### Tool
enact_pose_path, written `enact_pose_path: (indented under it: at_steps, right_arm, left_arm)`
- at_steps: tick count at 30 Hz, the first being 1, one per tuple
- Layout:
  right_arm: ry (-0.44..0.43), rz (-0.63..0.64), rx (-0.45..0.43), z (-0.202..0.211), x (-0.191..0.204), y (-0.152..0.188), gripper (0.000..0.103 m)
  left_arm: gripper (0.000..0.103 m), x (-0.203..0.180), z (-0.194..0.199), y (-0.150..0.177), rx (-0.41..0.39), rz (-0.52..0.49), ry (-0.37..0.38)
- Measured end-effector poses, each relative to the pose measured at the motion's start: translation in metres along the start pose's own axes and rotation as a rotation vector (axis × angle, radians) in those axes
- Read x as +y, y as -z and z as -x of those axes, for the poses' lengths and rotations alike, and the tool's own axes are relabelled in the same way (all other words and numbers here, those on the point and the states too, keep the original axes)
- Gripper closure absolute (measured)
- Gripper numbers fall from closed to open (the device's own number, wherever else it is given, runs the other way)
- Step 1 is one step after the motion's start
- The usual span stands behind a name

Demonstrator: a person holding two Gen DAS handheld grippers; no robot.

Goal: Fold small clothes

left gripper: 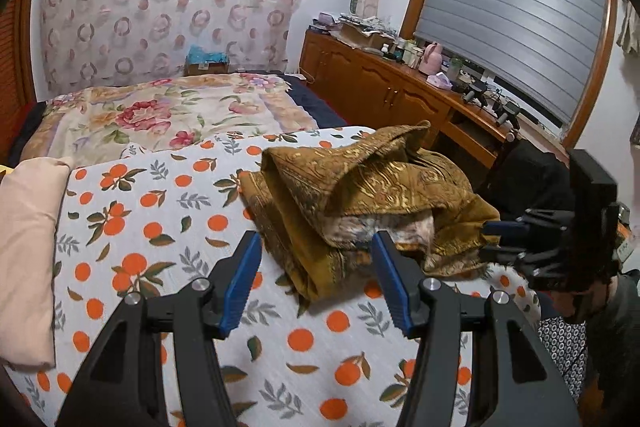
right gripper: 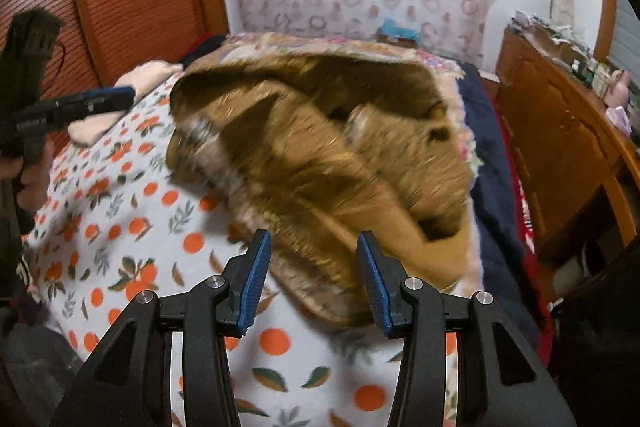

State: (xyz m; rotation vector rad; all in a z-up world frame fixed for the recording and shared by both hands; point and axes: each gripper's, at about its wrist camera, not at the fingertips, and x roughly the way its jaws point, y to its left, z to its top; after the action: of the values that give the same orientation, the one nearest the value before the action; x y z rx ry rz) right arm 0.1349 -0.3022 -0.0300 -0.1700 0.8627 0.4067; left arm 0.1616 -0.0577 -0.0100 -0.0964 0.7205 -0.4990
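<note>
A crumpled brown-gold patterned garment (left gripper: 360, 195) lies in a heap on the orange-print bed cover (left gripper: 160, 227). My left gripper (left gripper: 316, 263) stands open just short of the garment's near edge, and its blue pads (left gripper: 244, 279) touch nothing. At the heap's right edge my right gripper (left gripper: 490, 241) hovers, held by a person. In the right wrist view the garment (right gripper: 320, 155) is motion-blurred. There my right gripper (right gripper: 314, 259) is open over its near edge, with nothing pinched. My left gripper (right gripper: 92, 103) shows at the far left.
A folded pale pink cloth (left gripper: 28, 247) lies at the cover's left edge. A floral quilt (left gripper: 160, 111) covers the bed beyond. A wooden cabinet (left gripper: 380, 87) with clutter on top runs along the right wall, under a shuttered window (left gripper: 520, 7).
</note>
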Motion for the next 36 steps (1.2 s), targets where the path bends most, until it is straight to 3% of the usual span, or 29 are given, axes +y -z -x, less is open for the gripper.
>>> enact_pose_path:
  at_steps: [10, 12, 14, 17, 22, 26, 31, 36]
  right_arm:
    - [0.027, 0.05, 0.079, -0.042, 0.005, 0.024, 0.058]
    - [0.018, 0.058, 0.075, -0.042, 0.003, 0.023, 0.069]
    - [0.007, 0.078, 0.069, -0.042, 0.003, 0.023, 0.099]
    - [0.06, 0.124, 0.042, -0.037, 0.004, 0.016, 0.102]
    - [0.122, 0.103, -0.143, 0.004, -0.02, -0.034, 0.103]
    - [0.178, 0.091, -0.22, 0.007, -0.046, -0.082, 0.103]
    - [0.209, 0.068, -0.203, -0.033, -0.076, -0.124, 0.103]
    - [0.241, 0.033, -0.143, -0.078, -0.098, -0.135, 0.103]
  left_arm:
    - [0.047, -0.002, -0.01, 0.011, 0.042, -0.008, 0.001]
    - [0.047, -0.001, -0.013, 0.01, 0.045, -0.006, 0.001]
    - [0.047, 0.0, -0.017, 0.009, 0.051, -0.003, 0.0]
    - [0.047, 0.002, -0.021, 0.007, 0.058, -0.004, -0.004]
    - [0.047, 0.008, -0.028, -0.001, 0.055, -0.001, -0.01]
    - [0.047, 0.013, -0.036, -0.011, 0.053, 0.001, -0.016]
    - [0.047, 0.019, -0.059, -0.025, 0.077, -0.011, -0.036]
    - [0.047, 0.026, -0.091, -0.044, 0.11, -0.009, -0.051]
